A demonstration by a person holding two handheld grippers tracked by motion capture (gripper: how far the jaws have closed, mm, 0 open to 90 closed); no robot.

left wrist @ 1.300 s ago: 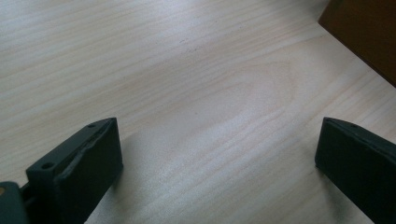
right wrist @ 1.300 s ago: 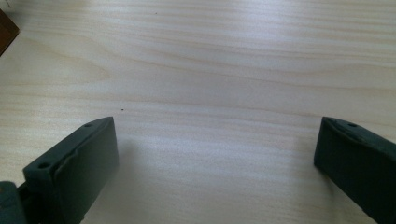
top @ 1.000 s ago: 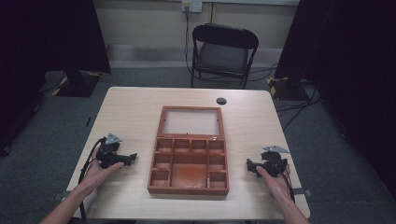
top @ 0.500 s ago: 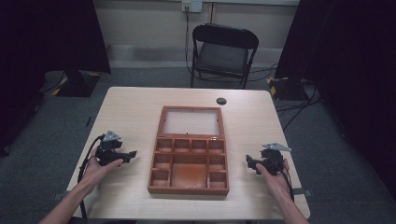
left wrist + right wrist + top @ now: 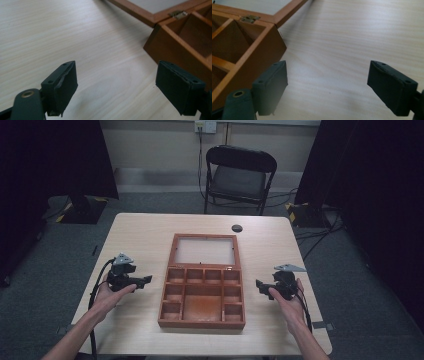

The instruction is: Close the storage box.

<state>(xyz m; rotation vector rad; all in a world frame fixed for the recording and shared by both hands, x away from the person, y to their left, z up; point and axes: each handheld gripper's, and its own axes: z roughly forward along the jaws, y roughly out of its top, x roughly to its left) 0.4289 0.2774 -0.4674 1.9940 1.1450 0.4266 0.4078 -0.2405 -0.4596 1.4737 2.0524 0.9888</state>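
Flanking wooden box: left gripper & right gripper, jaws apart, empty.

Blk folding chair behind table; small dark round obj near table's far edge.

Compartment box sits mid-worktop, lid lying open behind it; left gripper to its left, right gripper to its right, small disc beyond.
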